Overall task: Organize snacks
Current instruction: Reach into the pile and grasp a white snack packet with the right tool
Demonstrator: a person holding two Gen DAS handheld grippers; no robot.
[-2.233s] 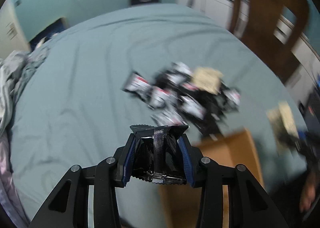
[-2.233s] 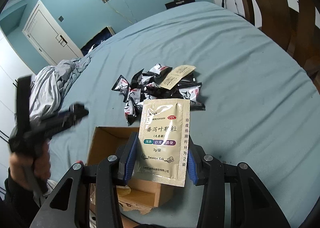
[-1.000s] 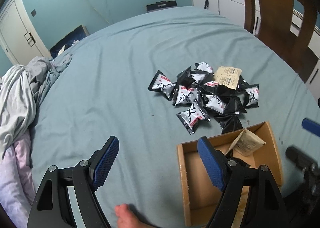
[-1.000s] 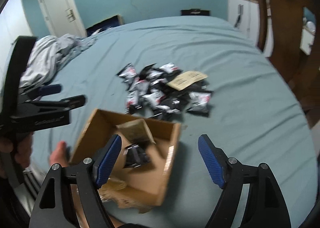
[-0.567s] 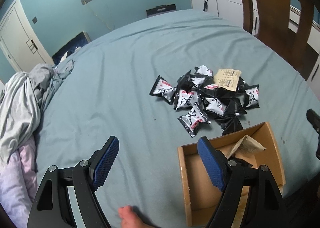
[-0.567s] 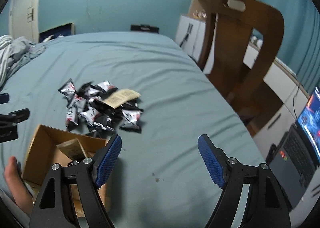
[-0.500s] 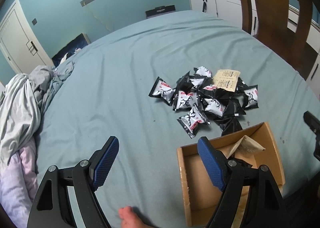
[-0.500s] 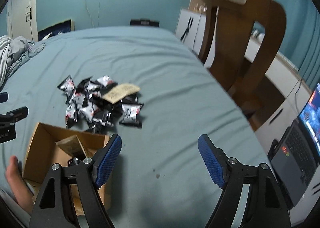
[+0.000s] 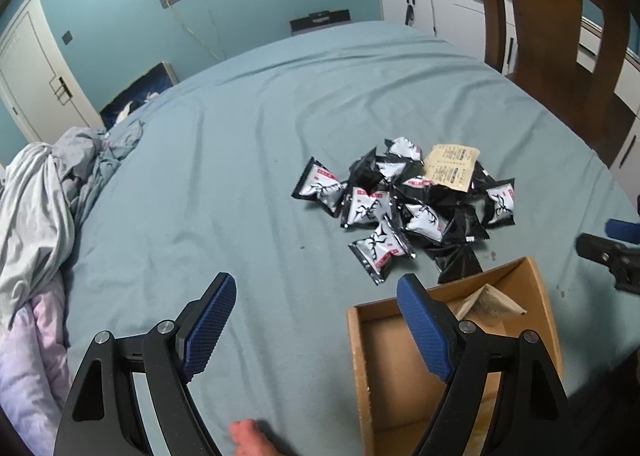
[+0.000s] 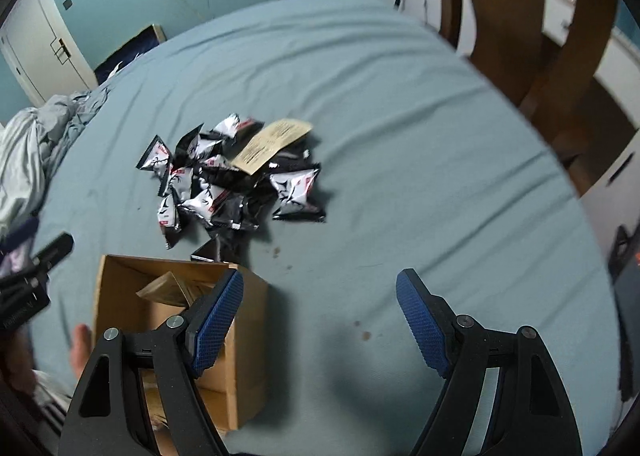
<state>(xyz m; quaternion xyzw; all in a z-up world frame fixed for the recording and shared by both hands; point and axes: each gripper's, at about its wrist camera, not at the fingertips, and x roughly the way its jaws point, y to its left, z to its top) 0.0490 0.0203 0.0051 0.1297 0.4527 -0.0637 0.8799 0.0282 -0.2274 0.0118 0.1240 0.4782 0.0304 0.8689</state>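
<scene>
Here, both grippers are being held above a blue-sheeted bed (image 9: 248,128), and nothing is being gripped by either. The left gripper (image 9: 316,326) is being kept with its blue-padded jaws spread wide apart, and the same is being shown by the right gripper (image 10: 320,320), whose jaws are likewise standing wide and empty.

A heap of black-and-silver snack packets (image 9: 404,208) is being left on the sheet ahead of the left gripper and a little to its right, well apart from its fingertips. In the right wrist view the same heap (image 10: 224,184) is being seen ahead and to the left of the right gripper. A tan sachet (image 9: 452,170) is lying on the far side of the heap, overlapping several packets.

A cardboard box (image 9: 540,296) is sitting just on the near side of the heap; its open top is being partly covered by the left gripper's right finger. Another tan sachet (image 9: 490,302) is leaning inside the box against its far wall. In the right wrist view the box (image 10: 248,320) is being crossed by that gripper's left finger. A wooden chair (image 9: 560,36) is standing beyond the bed's right edge, and rumpled bedding (image 9: 36,208) is being piled at the left.
</scene>
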